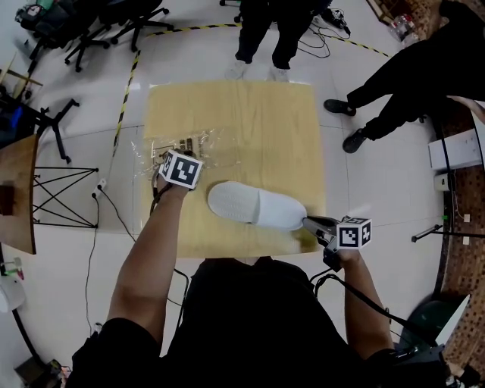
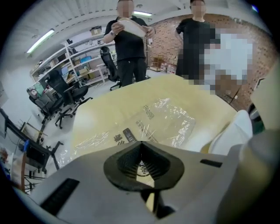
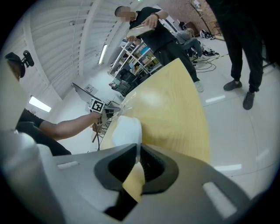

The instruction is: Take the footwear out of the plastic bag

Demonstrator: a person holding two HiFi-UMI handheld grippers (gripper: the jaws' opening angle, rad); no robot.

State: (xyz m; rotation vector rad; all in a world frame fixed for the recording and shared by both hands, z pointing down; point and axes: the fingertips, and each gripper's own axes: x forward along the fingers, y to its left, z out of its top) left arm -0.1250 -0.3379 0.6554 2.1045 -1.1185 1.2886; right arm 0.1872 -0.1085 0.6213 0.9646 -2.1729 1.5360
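A white slipper (image 1: 254, 204) lies on the light wooden table (image 1: 250, 121), toe toward the left, outside the bag. My right gripper (image 1: 308, 223) is shut on its rim at the right end; the thin white edge (image 3: 127, 131) runs in between the jaws (image 3: 136, 148). A clear, flat plastic bag (image 1: 178, 145) with dark print lies at the table's left side. My left gripper (image 1: 170, 158) points steeply down at the bag's near edge, jaws closed, with the film (image 2: 162, 118) running into the tips (image 2: 140, 143). The slipper (image 2: 234, 131) shows to its right.
Two people stand at the table's far side (image 1: 261, 38) and another at the right (image 1: 394, 91). Office chairs (image 1: 114, 23) and yellow-black floor tape (image 1: 125, 91) are at the back left. A dark wooden table (image 1: 15, 189) is at the left, a white box (image 1: 455, 148) at the right.
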